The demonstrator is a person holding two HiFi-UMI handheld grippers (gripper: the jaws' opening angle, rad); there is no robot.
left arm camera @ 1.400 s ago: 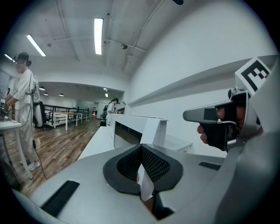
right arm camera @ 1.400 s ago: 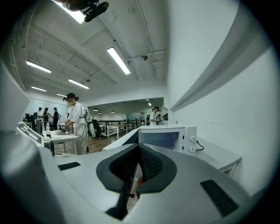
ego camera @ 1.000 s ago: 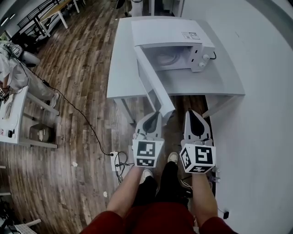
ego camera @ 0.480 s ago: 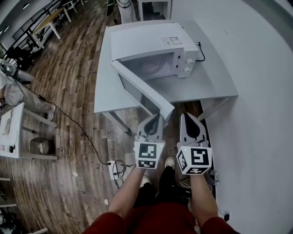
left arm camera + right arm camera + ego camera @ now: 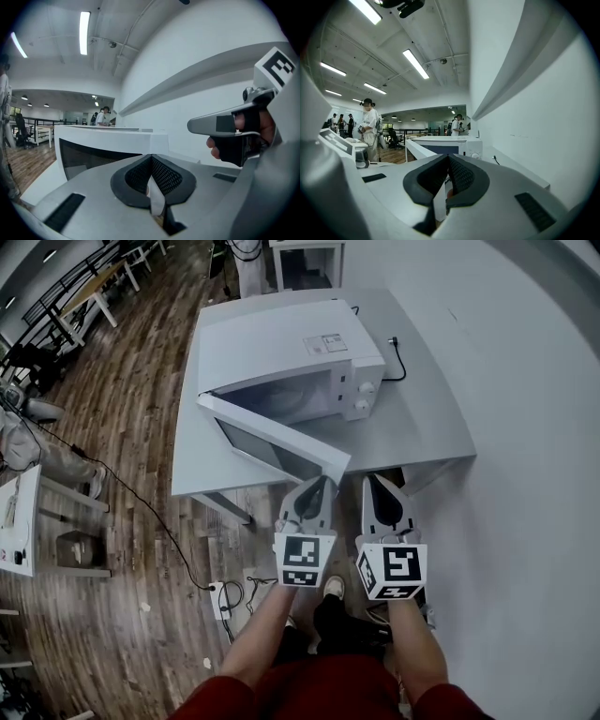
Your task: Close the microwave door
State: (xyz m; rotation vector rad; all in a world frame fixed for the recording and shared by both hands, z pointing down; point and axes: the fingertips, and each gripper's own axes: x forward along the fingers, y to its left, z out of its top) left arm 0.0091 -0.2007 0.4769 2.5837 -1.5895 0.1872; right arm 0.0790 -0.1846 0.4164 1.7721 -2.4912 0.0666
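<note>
Open microwave door (image 5: 267, 440): free end just ahead of left gripper (image 5: 317, 488), hinge far-left. Right gripper (image 5: 378, 486) further off. Both sets of fingers clenched, empty.

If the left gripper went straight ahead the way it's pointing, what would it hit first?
Most likely the open microwave door, near its free end, which sits just ahead of the left gripper; the exact gap is hard to judge.

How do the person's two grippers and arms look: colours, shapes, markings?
Both the left gripper and right gripper are light grey tapered shells with black textured pads. Each carries a white cube with black square markers. The forearms are unsleeved; the clothing is dark red.
</note>
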